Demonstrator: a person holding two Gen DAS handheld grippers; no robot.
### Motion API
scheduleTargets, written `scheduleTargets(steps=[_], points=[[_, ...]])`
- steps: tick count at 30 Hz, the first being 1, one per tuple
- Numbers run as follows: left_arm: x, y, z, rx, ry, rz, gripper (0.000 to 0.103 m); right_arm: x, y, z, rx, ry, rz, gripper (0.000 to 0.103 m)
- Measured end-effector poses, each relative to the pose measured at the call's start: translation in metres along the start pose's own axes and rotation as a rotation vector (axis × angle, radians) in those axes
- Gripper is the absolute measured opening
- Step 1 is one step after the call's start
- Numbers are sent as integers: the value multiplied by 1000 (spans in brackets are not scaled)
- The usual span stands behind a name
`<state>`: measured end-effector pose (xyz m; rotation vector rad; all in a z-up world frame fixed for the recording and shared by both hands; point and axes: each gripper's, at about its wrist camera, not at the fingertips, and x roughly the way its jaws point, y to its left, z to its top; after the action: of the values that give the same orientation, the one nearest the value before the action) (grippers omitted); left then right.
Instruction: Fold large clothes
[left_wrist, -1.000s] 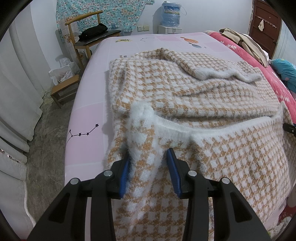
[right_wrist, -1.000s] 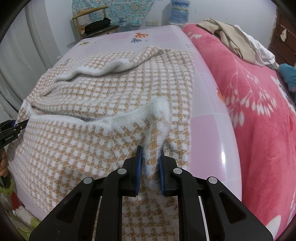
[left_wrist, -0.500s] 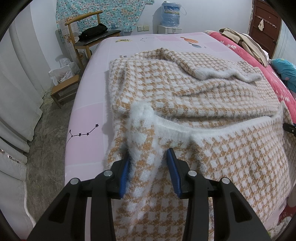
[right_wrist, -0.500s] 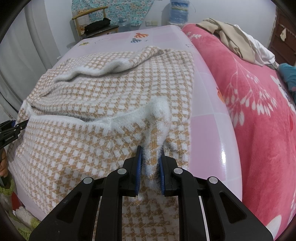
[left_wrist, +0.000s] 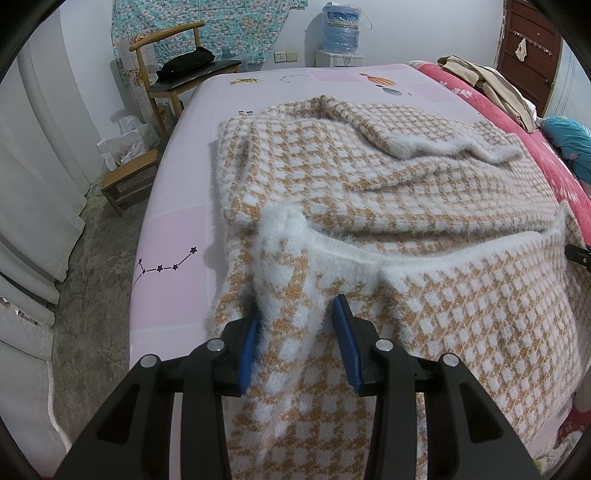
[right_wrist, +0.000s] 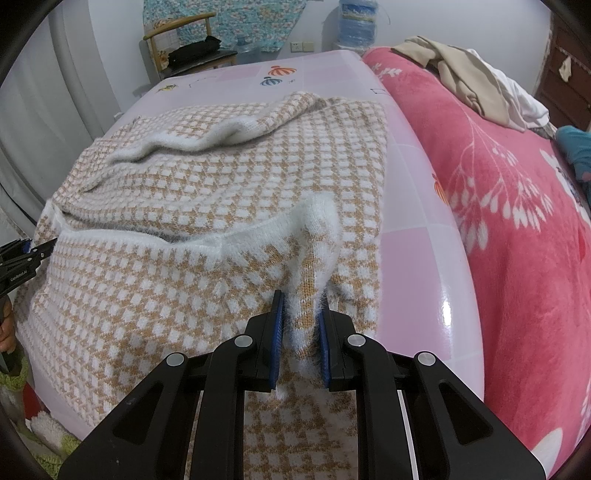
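Sweater's (left_wrist: 424, 206) near hem cut off below, left gripper (right_wrist: 22, 254) mostly out of frame — water jug (left_wrist: 341, 27) label unreadable

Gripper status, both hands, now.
Left gripper: shut on the sweater.
Right gripper: shut on the sweater's other corner.

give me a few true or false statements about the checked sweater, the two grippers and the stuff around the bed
1. Each gripper has a bunch of the checked sweater between its pads. True: left gripper and right gripper both pinch its white-edged hem.
2. The sweater lies on a pink sheet. True.
3. The red blanket covers the sweater. False: it lies beside the sweater, apart from it.
4. The wooden chair is bare. False: a black item rests on its seat.
5. Beige clothes are piled on the red blanket. True.
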<state>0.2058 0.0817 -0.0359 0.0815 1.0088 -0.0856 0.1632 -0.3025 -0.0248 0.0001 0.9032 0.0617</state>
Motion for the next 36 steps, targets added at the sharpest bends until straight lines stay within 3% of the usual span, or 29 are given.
scheduleTargets(steps=[36], points=[[-1,-4,-2,2,-1,7,38,0,1,0,0,0,-2,16]])
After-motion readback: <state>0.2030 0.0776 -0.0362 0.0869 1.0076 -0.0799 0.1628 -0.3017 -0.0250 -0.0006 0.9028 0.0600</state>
